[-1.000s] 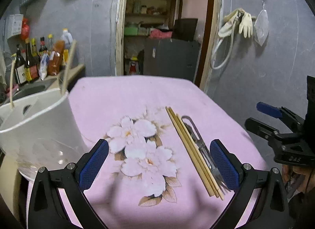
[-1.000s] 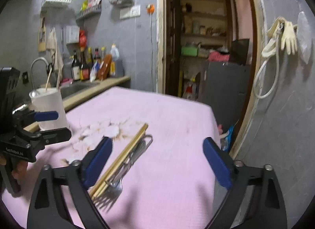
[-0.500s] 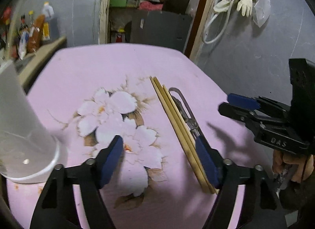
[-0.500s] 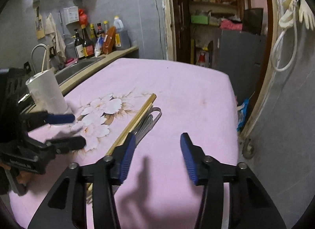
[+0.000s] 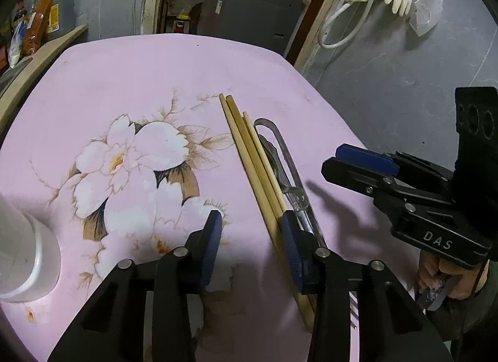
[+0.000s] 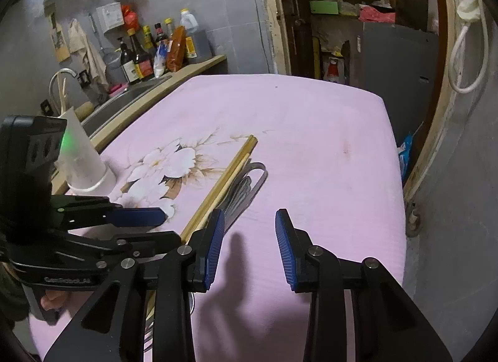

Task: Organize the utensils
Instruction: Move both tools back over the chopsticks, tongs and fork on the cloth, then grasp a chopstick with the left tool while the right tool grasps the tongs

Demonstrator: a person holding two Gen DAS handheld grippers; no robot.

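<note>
While both sets of jaws are closing with nothing between them, the left gripper hangs over the pink flowered cloth just left of the wooden chopsticks — the right gripper sits just right of them. Metal utensils lie against the chopsticks' right side. A white cup stands far left.

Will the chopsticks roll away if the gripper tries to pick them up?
Probably not far. The chopsticks lie on a soft pink cloth, which likely slows rolling. They look thin, stiff and light, so one could slip sideways or pivot in a pinch. The fork beside them might get nudged too.
</note>
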